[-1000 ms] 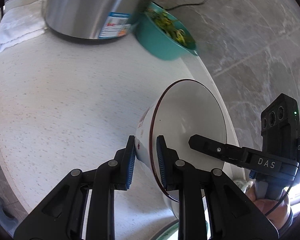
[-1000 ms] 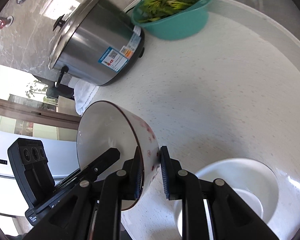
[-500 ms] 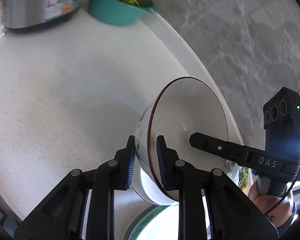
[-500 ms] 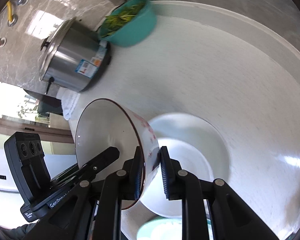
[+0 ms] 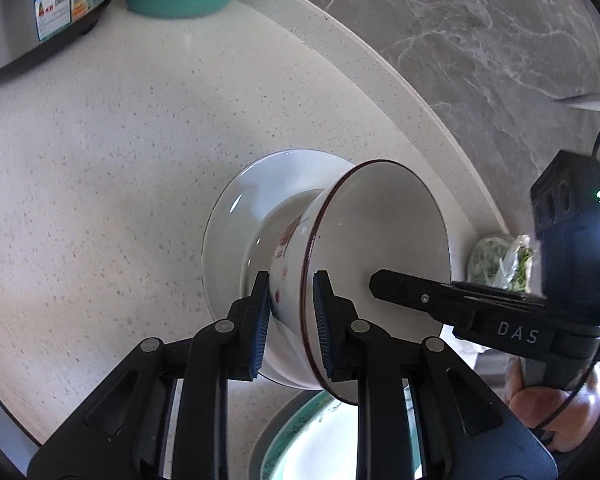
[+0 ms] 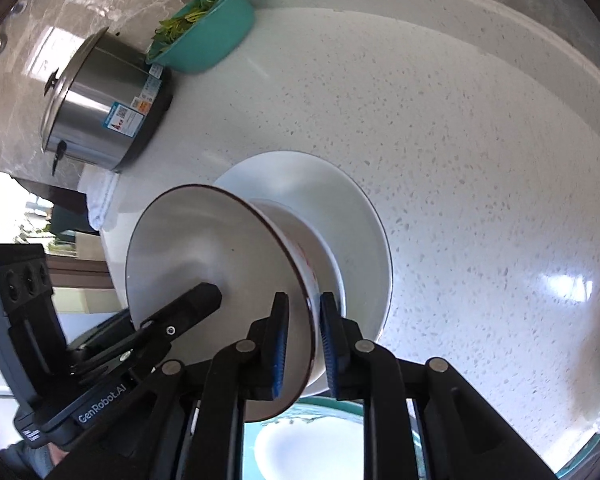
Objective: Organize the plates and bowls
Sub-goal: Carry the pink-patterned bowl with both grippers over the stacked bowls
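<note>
A white bowl with a dark red rim line and a red printed motif on its outer wall is held between both grippers. The left gripper is clamped on the near rim, one pad outside the wall and one inside; the right gripper is clamped on the opposite rim in the same way. The bowl is carried over a wide white plate that lies on the speckled surface, and its base appears to sit in or just above the plate's well; contact cannot be confirmed.

Risks are judged as follows. If one gripper is released before the bowl is seated, the bowl could be tipped and dropped onto the plate, and chipping is possible. If the two grips are pulled apart unevenly, the thin glazed rim could be slipped from the pads. An off-centre placement could leave the bowl rocking on the plate's slope. A green-rimmed dish below the grippers could be struck during withdrawal.
</note>
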`<move>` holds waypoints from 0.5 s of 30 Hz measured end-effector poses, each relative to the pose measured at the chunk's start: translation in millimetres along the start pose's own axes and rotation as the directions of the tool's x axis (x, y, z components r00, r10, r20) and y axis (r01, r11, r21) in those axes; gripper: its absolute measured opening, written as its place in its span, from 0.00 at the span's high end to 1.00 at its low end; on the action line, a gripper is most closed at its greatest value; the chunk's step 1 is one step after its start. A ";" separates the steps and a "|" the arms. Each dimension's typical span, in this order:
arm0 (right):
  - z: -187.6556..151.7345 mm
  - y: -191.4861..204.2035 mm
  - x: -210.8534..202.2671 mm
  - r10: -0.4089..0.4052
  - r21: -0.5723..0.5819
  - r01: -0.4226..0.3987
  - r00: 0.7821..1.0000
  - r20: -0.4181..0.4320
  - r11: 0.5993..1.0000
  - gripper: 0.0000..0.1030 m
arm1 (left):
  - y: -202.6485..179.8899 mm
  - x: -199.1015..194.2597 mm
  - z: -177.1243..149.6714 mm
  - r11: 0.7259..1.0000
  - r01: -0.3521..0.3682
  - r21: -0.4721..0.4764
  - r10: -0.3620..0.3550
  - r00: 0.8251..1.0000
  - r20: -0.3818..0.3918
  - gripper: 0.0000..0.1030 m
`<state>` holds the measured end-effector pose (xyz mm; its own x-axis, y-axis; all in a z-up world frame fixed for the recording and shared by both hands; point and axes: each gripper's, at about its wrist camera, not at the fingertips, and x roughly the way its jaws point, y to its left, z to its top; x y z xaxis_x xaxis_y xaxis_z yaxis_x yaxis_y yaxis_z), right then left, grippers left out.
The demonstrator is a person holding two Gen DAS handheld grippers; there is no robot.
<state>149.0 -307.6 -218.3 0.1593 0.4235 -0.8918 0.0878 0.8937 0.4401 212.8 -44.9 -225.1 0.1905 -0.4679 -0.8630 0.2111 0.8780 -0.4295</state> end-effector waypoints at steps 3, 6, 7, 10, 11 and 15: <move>-1.8 8.7 2.4 -0.063 -0.054 0.064 0.998 0.009 0.996 0.82 | -4.8 -0.4 2.5 0.998 -0.046 0.046 0.045 0.999 0.024 0.80; -2.1 13.2 4.4 -0.092 -0.084 0.093 0.996 0.015 0.992 0.84 | -7.1 0.3 0.1 0.995 -0.071 0.069 0.068 0.997 0.040 0.80; -2.0 12.9 4.9 -0.094 -0.083 0.094 0.996 0.014 0.992 0.84 | -6.4 -1.5 0.7 0.995 -0.073 0.072 0.069 0.997 0.046 0.80; -1.6 10.4 5.2 -0.100 -0.076 0.101 0.995 0.014 0.992 0.90 | -6.9 -2.0 2.2 0.994 -0.075 0.082 0.070 0.996 0.056 0.79; -1.1 9.3 5.1 -0.098 -0.071 0.099 0.995 0.012 0.993 0.90 | -6.6 -1.8 2.4 0.994 -0.074 0.086 0.069 0.996 0.061 0.79; 1.6 3.4 2.5 -0.079 -0.036 0.079 0.997 0.005 0.996 0.92 | -10.1 0.3 2.4 0.988 -0.088 0.130 0.077 0.993 0.084 0.78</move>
<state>151.2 -303.7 -218.9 0.1568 0.3509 -0.9232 0.0645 0.9291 0.3641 213.0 -54.2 -220.3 0.2861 -0.4057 -0.8681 0.3169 0.8950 -0.3138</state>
